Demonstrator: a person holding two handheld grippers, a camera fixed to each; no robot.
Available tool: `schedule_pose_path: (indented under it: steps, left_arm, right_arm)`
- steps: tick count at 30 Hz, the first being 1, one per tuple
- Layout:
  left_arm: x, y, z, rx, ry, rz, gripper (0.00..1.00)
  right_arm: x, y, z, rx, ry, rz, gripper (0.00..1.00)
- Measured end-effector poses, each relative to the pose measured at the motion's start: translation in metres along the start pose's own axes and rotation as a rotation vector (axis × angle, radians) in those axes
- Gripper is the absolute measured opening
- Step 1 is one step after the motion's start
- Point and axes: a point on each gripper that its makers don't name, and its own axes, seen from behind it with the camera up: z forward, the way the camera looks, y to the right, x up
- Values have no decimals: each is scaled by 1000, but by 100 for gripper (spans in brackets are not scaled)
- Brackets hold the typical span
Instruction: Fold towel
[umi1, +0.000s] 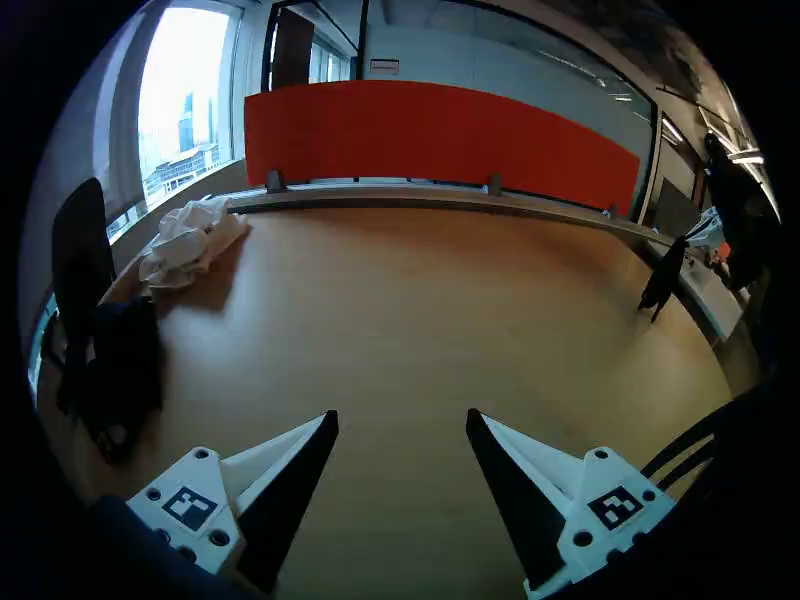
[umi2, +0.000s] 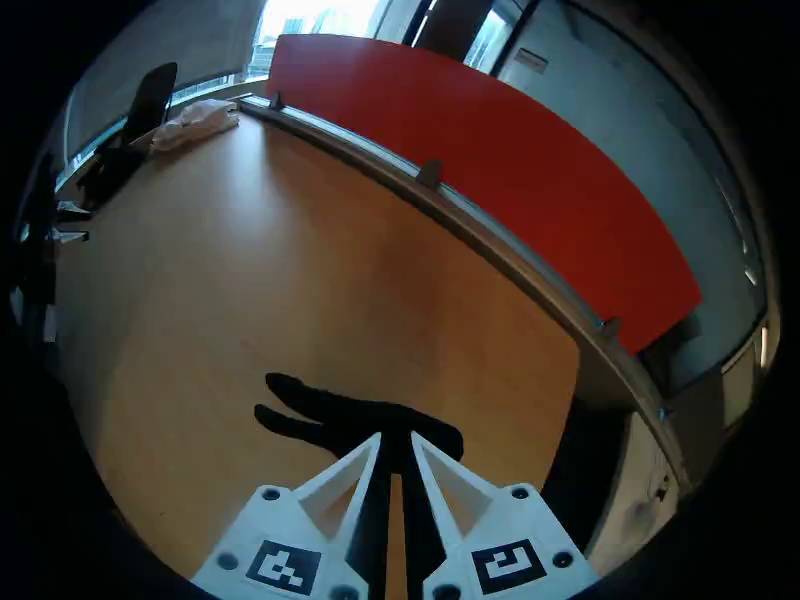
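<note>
I am working the left hand-held gripper (umi1: 400, 415) with its fingers released and spread wide over bare tabletop (umi1: 420, 300), holding nothing. The right hand-held gripper (umi2: 395, 440) is clenched almost fully, with only a thin gap between its fingers and nothing in it.

The towel (umi1: 190, 240) lies in the upper left of the left gripper view, a crumpled white heap at the far corner of the tabletop, near the black chair (umi1: 85, 250) and just in front of the orange divider (umi1: 440, 130). It is well apart from both tools.

I judge the step in hand to be reaching for the towel. To do it well, I would open the right tool first, bring both across low and level, and look for 2 neighbouring corners rather than pinch the bulk of the heap.

The heap's long axis runs from lower left to upper right in the left gripper view. I cannot pick out any hem or corner, so which way the towel truly points is unclear.
</note>
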Motion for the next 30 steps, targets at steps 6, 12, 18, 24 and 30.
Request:
schedule_pose_path:
  steps: [6, 12, 18, 24, 30]
  left_arm:
    - [-1, 2, -1, 1, -3, 1, 95]
    - [-2, 5, -1, -1, -5, 2, 95]
    - [-1, 8, -2, -5, -4, 10, 95]
    - [-1, 9, -3, -10, -5, 11, 95]
    - [-2, 10, -3, -12, -9, 18, 95]
  right_arm:
    - [-3, 3, 0, -1, -1, 1, 6]
    - [-14, 1, -1, 3, -10, 6, 6]
    - [-37, -4, -7, 15, -34, 20, 6]
    - [-76, -12, -11, 31, -90, 23, 6]
    - [-115, -22, -12, 46, -158, 31, 6]
